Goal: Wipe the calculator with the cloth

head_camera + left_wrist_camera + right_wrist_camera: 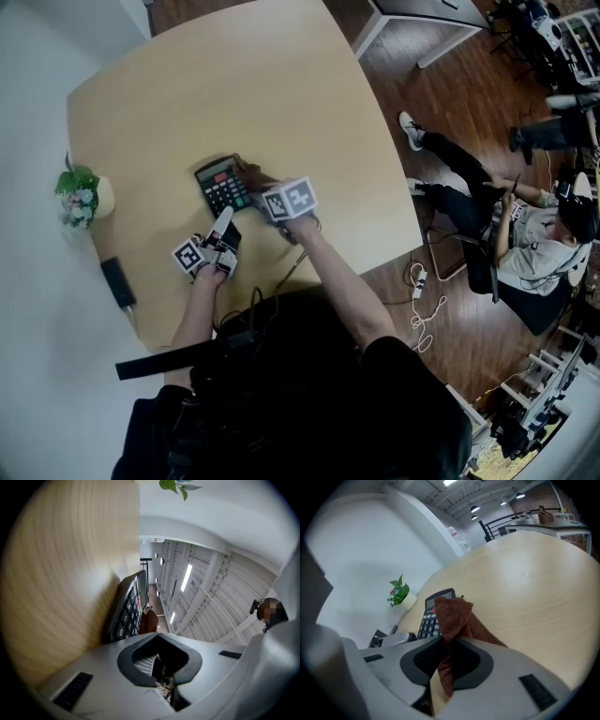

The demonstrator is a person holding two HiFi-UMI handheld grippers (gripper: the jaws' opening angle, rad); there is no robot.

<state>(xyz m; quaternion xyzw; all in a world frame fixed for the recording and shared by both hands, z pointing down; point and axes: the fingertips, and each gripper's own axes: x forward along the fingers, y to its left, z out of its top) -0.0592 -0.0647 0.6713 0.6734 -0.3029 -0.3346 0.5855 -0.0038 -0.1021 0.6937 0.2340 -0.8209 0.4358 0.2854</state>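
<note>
A black calculator (221, 185) lies flat on the pale wooden table (281, 84). My right gripper (255, 182) is shut on a brown cloth (251, 172), which rests on the calculator's right edge. In the right gripper view the cloth (453, 616) bunches out of the closed jaws of the right gripper (449, 651), over the calculator (432, 617). My left gripper (223, 223) is shut and holds nothing; its tip sits at the calculator's near edge. In the left gripper view the left gripper (158, 641) points at the calculator (127, 613) with the cloth (149, 620) beside it.
A small potted plant (79, 197) stands at the table's left edge, also in the right gripper view as the plant (400, 595). A black flat object (118, 281) lies near the front left corner. A person (530, 230) sits on the floor to the right of the table.
</note>
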